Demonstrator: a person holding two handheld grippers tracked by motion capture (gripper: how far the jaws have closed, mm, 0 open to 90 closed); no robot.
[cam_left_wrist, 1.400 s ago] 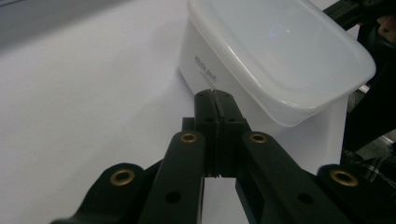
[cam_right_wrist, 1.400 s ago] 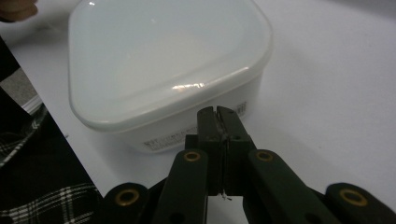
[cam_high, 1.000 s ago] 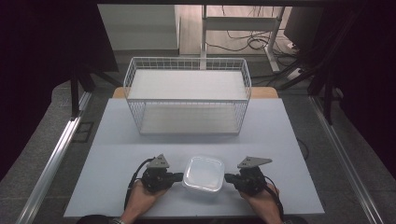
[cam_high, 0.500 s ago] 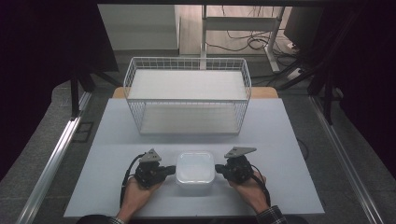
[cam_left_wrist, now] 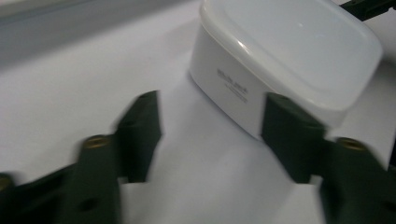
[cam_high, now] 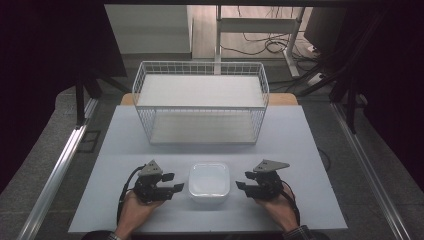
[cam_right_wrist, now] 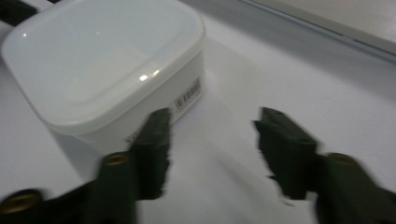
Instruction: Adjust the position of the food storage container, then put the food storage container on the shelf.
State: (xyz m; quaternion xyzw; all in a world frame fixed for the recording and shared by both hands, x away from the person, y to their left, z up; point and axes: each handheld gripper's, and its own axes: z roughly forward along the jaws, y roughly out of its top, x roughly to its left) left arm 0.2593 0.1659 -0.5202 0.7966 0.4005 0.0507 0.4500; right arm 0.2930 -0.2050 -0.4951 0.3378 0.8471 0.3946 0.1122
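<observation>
Now your left gripper [cam_high: 172, 183] and right gripper [cam_high: 242, 183] flank box [cam_high: 209, 181] on table [cam_high: 300, 150], near front edge; jaws of both spread, empty, just beside box walls. Basket [cam_high: 201, 106] behind, likely destination.

The left tongs [cam_left_wrist: 210, 135] stand spread apart over the white desk [cam_left_wrist: 70, 112]. A lidded white container [cam_left_wrist: 280, 60] sits just ahead, nearest the right-hand jaw.

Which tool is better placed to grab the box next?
Left, by a little. The left tool sits closer to the box, its open jaws nearly at the side wall. The right tool, also open, has a wider gap to it.
</observation>
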